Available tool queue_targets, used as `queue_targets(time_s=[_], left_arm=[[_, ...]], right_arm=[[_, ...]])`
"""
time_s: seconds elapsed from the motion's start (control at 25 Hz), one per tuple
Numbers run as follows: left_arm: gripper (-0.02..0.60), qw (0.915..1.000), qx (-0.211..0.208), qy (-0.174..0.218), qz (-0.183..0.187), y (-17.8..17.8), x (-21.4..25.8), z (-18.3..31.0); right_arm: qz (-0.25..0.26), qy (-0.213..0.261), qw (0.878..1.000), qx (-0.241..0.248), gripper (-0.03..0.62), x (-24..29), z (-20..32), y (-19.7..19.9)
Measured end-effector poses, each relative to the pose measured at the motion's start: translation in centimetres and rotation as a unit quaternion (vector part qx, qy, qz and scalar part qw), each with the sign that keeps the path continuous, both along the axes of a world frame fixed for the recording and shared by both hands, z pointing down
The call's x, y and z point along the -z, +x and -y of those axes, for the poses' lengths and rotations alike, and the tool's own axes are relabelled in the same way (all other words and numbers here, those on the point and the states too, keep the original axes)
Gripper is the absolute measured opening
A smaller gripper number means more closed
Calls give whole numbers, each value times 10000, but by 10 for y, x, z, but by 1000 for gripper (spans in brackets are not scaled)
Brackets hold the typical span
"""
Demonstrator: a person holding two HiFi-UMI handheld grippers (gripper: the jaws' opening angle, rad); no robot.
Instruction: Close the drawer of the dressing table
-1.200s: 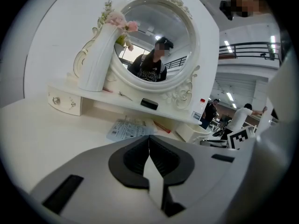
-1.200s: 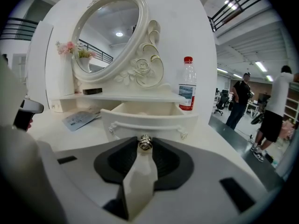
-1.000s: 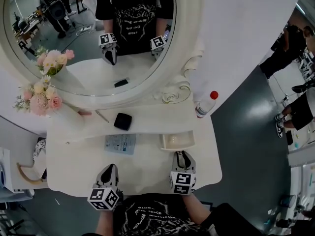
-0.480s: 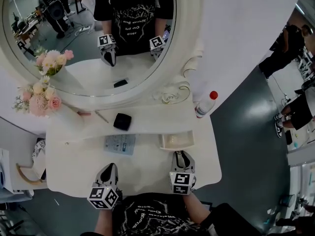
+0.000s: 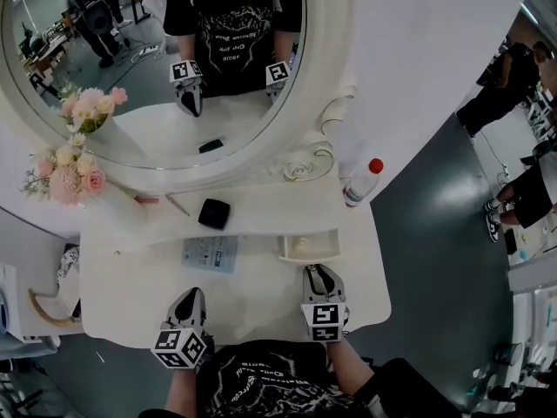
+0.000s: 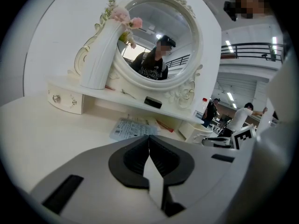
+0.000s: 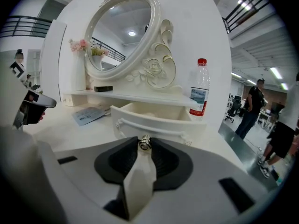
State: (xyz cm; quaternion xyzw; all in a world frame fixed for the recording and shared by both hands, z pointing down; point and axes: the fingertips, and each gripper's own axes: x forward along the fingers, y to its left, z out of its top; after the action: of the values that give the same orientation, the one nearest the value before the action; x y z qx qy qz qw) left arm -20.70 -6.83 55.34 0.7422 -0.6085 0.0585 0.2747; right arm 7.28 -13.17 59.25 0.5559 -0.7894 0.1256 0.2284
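**Almost nothing shifts: drawer open, knob in the right jaws**

Hardly anything has moved in the head view since a second ago. The drawer (image 5: 309, 245) stands out just as far, directly ahead of the right gripper (image 5: 320, 273), whose tip meets its front. The left gripper (image 5: 191, 296) hangs over the same near edge of the dressing table (image 5: 261, 307), with a leaflet (image 5: 211, 253) ahead of it. The whole picture has only slid slightly, which looks like head motion.

Seen from the left gripper view, its jaws are pressed together with nothing between them. The drawer lies off to its right.

From the right gripper view, the jaws are nearly together and pinch the small metal knob (image 7: 145, 143) at the very tips, with the open drawer straight beyond.

Such a shallow tip hold could slide off the knob once pushing starts. A push angled off the drawer's line could skew it and jam it partway. A hard slam could jolt the shelf (image 7: 140, 97) above and topple the bottle (image 7: 199, 87) ahead to the right.
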Motion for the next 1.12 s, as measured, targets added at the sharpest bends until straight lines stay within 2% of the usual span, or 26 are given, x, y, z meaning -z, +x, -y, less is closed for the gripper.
queue_targets(time_s=[0.32, 0.6, 0.84, 1.0, 1.12], left_arm=[[15, 10000, -70, -62, 34, 3, -1, -1], [15, 9998, -145, -99, 45, 9, -4, -1], [15, 9998, -116, -136, -15, 10, -5, 0], [15, 9997, -208, -131, 36, 14, -5, 4], [15, 9995, -284, -137, 89, 17, -5, 4]], right_arm=[[113, -4, 9993, 370, 98, 1, -2, -1], [64, 39, 9988, 482, 99, 0, -3, -2], [-148, 125, 9968, 777, 100, 2, -4, -4], [130, 15, 9976, 683, 98, 0, -5, 0], [-124, 100, 9953, 958, 98, 0, -7, 2]])
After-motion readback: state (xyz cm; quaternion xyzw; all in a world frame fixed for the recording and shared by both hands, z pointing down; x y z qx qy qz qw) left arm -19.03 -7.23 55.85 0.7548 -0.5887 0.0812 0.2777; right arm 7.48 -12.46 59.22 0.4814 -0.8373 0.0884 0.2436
